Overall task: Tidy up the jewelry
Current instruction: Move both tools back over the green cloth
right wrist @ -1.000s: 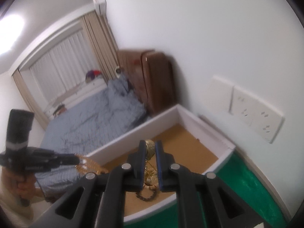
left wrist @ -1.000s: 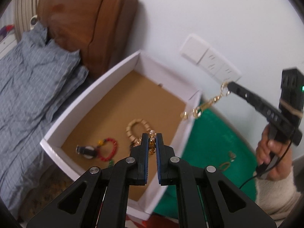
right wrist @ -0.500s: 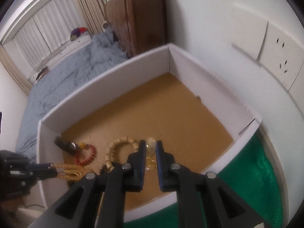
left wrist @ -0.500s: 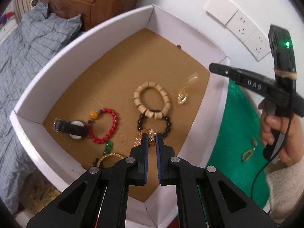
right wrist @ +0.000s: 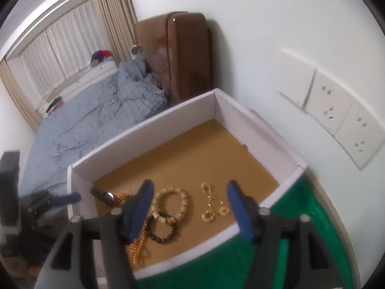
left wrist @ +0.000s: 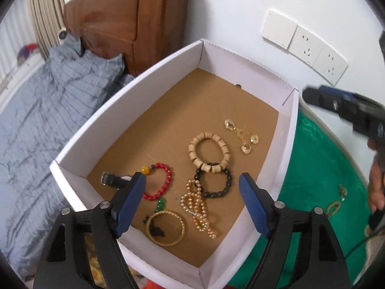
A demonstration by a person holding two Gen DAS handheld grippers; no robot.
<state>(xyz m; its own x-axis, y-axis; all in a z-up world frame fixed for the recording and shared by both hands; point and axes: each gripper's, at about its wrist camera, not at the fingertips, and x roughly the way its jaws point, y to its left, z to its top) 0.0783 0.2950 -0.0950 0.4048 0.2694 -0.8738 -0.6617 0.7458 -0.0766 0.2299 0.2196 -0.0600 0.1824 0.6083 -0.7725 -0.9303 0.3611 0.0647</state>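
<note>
Jewelry in box, loose

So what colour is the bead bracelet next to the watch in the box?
Red bead bracelet, one yellow bead; clearest in the left wrist view.

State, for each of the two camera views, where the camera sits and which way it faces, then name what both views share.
Left wrist: on the left claw, looking steeply down into the white box; its own open fingers show, plus the right claw and a hand.
Right wrist: on the right claw, facing down over the box toward the bed; the left claw shows.
Shared: box, wooden bead bracelet, gold earrings.
</note>
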